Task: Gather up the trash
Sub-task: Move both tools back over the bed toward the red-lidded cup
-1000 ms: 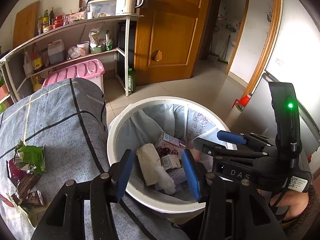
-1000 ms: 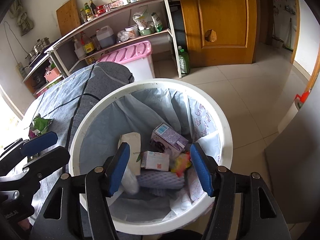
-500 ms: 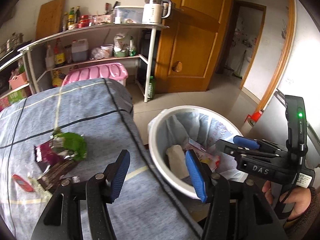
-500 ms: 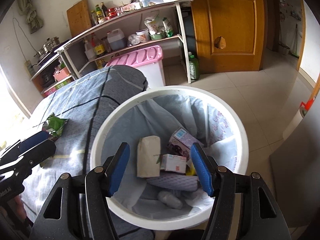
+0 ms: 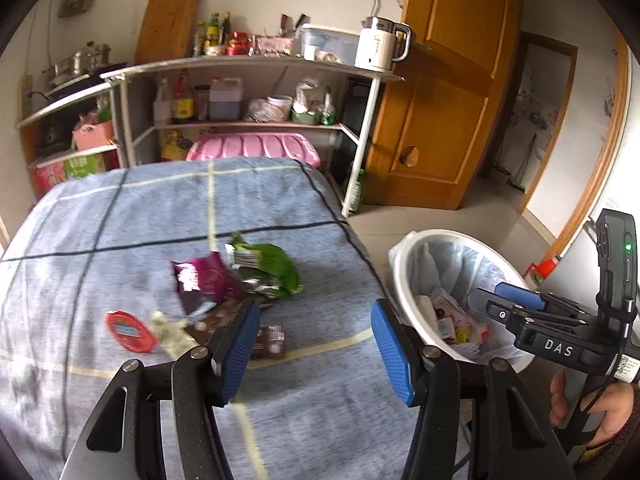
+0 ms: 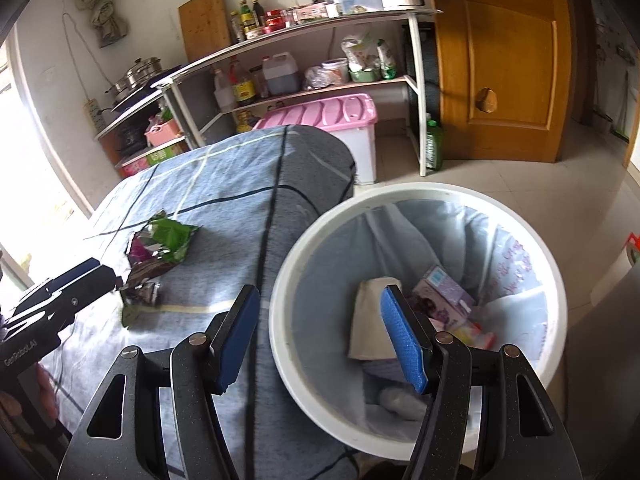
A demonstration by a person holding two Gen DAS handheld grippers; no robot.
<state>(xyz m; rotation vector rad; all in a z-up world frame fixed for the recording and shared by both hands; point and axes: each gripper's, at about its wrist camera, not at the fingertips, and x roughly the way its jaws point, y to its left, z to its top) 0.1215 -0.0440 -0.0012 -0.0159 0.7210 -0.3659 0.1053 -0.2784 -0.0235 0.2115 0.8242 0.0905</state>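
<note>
A pile of trash lies on the blue checked tablecloth [image 5: 120,240]: a green wrapper [image 5: 272,266], a purple wrapper [image 5: 202,282], brown wrappers [image 5: 268,342] and a red round lid [image 5: 129,331]. My left gripper [image 5: 314,350] is open and empty, just right of the pile. The white bin [image 6: 420,308] with a bag liner holds a carton [image 6: 442,294] and other trash. My right gripper [image 6: 320,340] is open and empty over the bin's left rim. The green wrapper also shows in the right wrist view [image 6: 168,238].
A metal shelf rack [image 5: 248,92] with bottles, jars and a white kettle [image 5: 380,46] stands behind the table. A pink-lidded storage box [image 5: 256,148] sits under it. A wooden door [image 5: 444,100] is at the right. The bin [image 5: 452,300] stands on the tiled floor beside the table.
My left gripper has swung left from over the bin to over the table, bringing the trash pile in front of it. My right gripper has shifted slightly left toward the bin's rim.
</note>
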